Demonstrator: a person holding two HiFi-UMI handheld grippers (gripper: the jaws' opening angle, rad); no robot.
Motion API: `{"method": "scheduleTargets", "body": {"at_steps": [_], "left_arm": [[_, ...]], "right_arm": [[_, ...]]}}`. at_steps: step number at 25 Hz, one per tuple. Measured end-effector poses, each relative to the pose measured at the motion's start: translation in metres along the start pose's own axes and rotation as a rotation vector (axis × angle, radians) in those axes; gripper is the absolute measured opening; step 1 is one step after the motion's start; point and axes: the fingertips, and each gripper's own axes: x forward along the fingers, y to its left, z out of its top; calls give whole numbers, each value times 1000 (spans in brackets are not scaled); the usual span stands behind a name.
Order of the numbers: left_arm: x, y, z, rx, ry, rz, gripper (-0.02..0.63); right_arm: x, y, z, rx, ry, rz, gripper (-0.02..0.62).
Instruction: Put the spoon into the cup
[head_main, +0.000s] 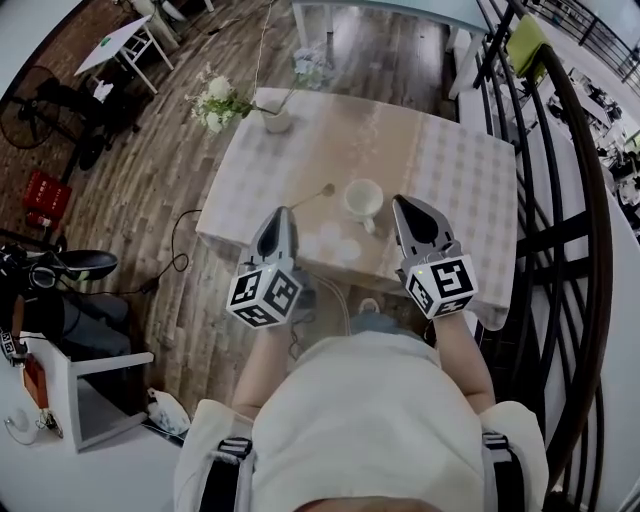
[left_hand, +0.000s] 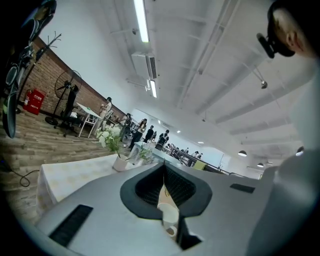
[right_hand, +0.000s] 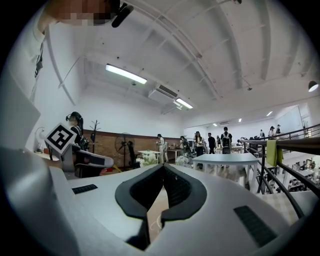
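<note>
The person stands at the near edge of a table (head_main: 455, 165) with a pale checked cloth, a gripper in each hand, both held above the near edge. The left gripper (head_main: 283, 213) has its jaws closed, tips together, with nothing between them. The right gripper (head_main: 401, 201) is likewise closed and empty. The white cup (head_main: 362, 199) stands upright on the cloth between the two grippers, nearer the right one. The spoon (head_main: 312, 196) lies flat on the table just left of the cup, apart from it, its handle end close to the left gripper's tip. A vase of white flowers (head_main: 272, 117) sits at the far left corner.
</note>
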Motion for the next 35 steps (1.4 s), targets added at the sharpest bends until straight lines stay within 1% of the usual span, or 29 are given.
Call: {"method": "scheduleTargets", "body": {"at_steps": [7,10,17,23,29,35], "left_arm": [[26,-2,-14,5,6,57,5],[31,-1,-20,5,12,84,5],[28,5,-36,1,38,125,5],[30,7,-52,2,69,149,5],[36,15,-70,-4,109,180,5],[46,14,-85,-14,154,172,5]], "right_arm": [[18,-32,-11,10,19,41,0],[25,-38,-15,14,25,64,0],[37,-36,-24,20,34,109,0],[45,-39,-31,27,43,131,0],[52,-38,-44,20,73,159,0],[59,-41,-55,24,102,173,0]]}}
